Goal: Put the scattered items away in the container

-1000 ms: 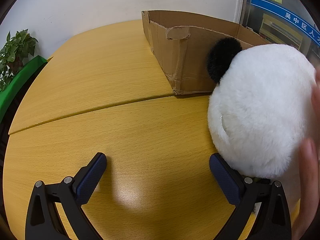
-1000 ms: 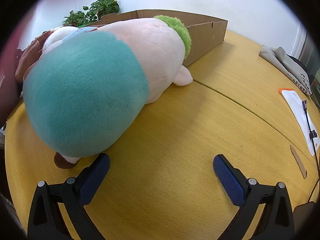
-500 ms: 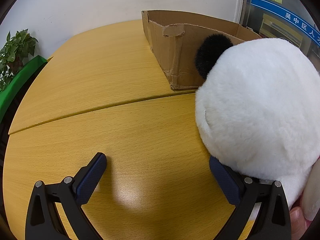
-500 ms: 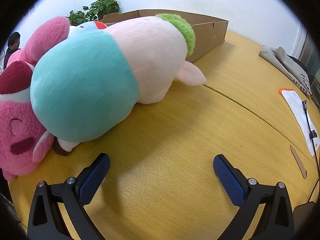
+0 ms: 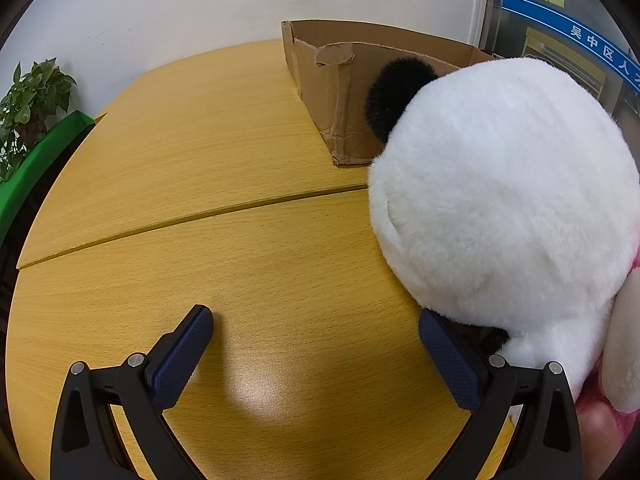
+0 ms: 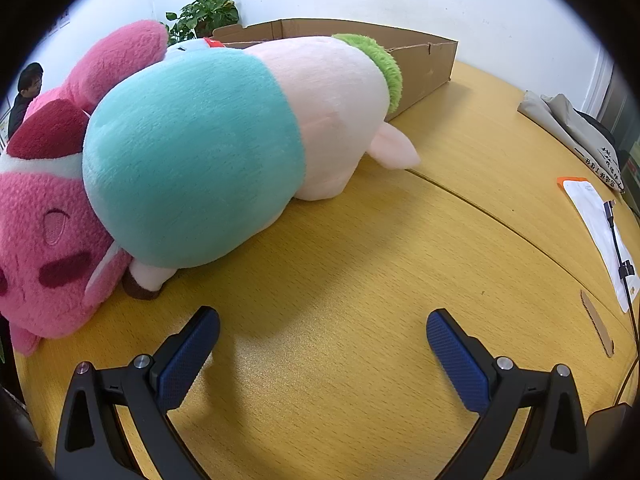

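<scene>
Left gripper (image 5: pixel 316 334) is spread wide over the wooden table (image 5: pixel 208 152) with nothing between its blue pads — though the white panda plush (image 5: pixel 500 200) bulges in from three o'clock and presses right against the outer side of the right-hand finger. Its black ear (image 5: pixel 396 96) sticks up at one o'clock, covering part of the cardboard box (image 5: pixel 340 92), which sits at twelve to one o'clock. A potted plant (image 5: pixel 28 104) stands off the table's edge at ten o'clock.

Over to the right gripper (image 6: pixel 322 332): also gaping, gripping nothing, bare table underneath. The teal-and-cream plush (image 6: pixel 224 152) lies long across eleven o'clock, its green tuft (image 6: pixel 380 64) up against the box wall (image 6: pixel 424 68). A pink plush (image 6: pixel 44 224) is wedged against it at nine o'clock, very near the table's edge. Out at three o'clock — a white packet (image 6: pixel 596 220) with a cable (image 6: pixel 620 256) across it, and folded cloth (image 6: pixel 572 132) at two.
</scene>
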`<move>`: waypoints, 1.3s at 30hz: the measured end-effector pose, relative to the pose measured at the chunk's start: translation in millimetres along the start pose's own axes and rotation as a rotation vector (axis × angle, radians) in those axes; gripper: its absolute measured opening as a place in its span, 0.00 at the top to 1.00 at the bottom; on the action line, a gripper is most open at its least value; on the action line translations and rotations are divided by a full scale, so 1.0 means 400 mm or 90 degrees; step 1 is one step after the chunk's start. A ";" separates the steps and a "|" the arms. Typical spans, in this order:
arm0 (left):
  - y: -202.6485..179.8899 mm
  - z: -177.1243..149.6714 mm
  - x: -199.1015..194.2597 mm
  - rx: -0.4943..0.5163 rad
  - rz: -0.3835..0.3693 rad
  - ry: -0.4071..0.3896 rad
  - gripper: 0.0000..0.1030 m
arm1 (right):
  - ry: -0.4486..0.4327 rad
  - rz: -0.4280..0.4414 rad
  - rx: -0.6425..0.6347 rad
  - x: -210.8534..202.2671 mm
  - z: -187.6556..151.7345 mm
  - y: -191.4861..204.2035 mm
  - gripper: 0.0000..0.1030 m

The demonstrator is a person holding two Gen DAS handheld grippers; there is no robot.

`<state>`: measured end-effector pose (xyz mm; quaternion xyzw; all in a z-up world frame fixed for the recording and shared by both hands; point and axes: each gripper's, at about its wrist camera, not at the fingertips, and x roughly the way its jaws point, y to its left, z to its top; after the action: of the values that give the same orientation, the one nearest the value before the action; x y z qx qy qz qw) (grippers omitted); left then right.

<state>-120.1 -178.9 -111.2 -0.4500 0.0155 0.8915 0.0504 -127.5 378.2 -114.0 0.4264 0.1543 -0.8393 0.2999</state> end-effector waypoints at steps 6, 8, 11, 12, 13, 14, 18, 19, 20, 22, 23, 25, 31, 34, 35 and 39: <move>0.000 0.000 -0.001 0.000 0.000 0.000 0.00 | 0.000 0.000 0.000 0.000 0.000 0.000 0.00; 0.000 0.000 0.000 0.000 0.000 0.000 0.00 | 0.000 0.000 0.000 0.000 0.000 0.000 0.00; 0.000 0.000 0.000 0.000 0.000 0.000 0.00 | 0.000 0.000 0.000 0.000 0.000 0.000 0.00; 0.000 0.000 0.000 0.000 0.000 0.000 0.00 | 0.000 0.000 0.000 0.000 0.000 0.000 0.00; 0.000 0.000 0.000 0.000 0.000 0.000 0.00 | 0.000 0.000 0.000 0.000 0.000 0.000 0.00; 0.000 0.000 0.000 0.000 0.000 0.000 0.00 | 0.000 0.000 0.000 0.000 0.000 0.000 0.00; 0.000 0.000 0.003 -0.001 0.001 0.000 0.00 | 0.000 -0.002 0.003 0.001 0.001 0.000 0.00; 0.000 0.000 0.004 -0.001 0.001 0.000 0.00 | 0.000 -0.003 0.004 0.001 0.001 0.000 0.00; 0.001 0.000 0.004 -0.001 0.001 0.000 0.00 | 0.000 -0.003 0.005 0.001 0.000 0.000 0.00; 0.000 -0.001 0.002 -0.001 0.001 0.000 0.00 | 0.000 -0.003 0.004 0.002 0.001 0.000 0.00; -0.001 -0.002 0.001 -0.005 0.003 0.000 0.00 | 0.000 -0.004 0.005 0.002 0.002 -0.001 0.00; -0.007 -0.010 -0.008 -0.017 0.015 0.001 0.00 | 0.000 -0.014 0.018 0.006 0.006 0.001 0.00; -0.026 -0.069 -0.092 -0.052 0.030 -0.013 0.00 | 0.014 -0.090 0.121 -0.011 -0.006 0.036 0.00; -0.063 -0.130 -0.214 -0.071 0.002 -0.067 0.00 | 0.016 -0.118 0.124 -0.044 -0.034 0.080 0.00; -0.077 -0.149 -0.257 -0.080 -0.010 -0.086 0.00 | 0.002 -0.147 0.131 -0.069 -0.047 0.100 0.00; -0.173 -0.195 -0.429 -0.093 -0.033 -0.153 0.00 | -0.123 -0.189 0.189 -0.251 -0.085 0.207 0.00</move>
<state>50.7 -128.6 -18.3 -0.3429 -0.0670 0.9360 0.0421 -7.8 368.9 -53.2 0.3564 0.0610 -0.9246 0.1202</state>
